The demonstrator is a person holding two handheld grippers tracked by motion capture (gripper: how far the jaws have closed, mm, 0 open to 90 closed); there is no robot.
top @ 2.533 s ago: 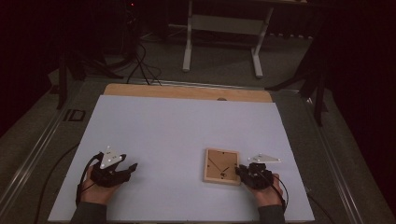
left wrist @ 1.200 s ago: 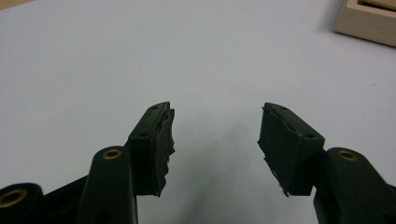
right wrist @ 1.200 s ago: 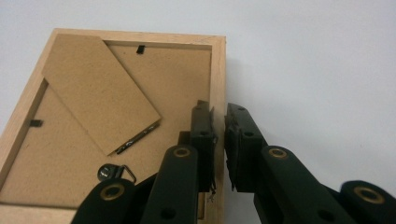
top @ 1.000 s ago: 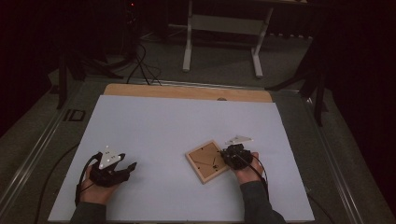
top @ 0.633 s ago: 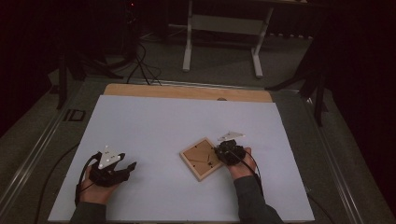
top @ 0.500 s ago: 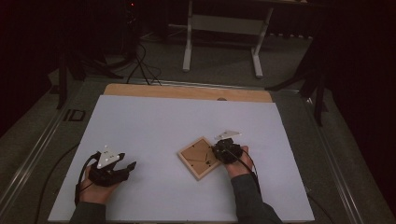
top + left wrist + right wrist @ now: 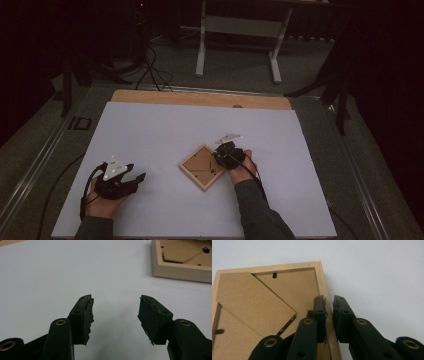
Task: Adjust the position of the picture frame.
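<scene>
Your right gripper [image 7: 329, 302] pinches the wooden picture frame's [image 7: 202, 167] right rim, frame lying face-down left of it; your left gripper [image 7: 115, 307] gapes empty, well left of the frame

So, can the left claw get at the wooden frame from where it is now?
Probably yes. The left claw stands open, and bare white table lies between it and the wooden frame. The right claw already grips the frame's far edge, leaving the near side free.
</scene>
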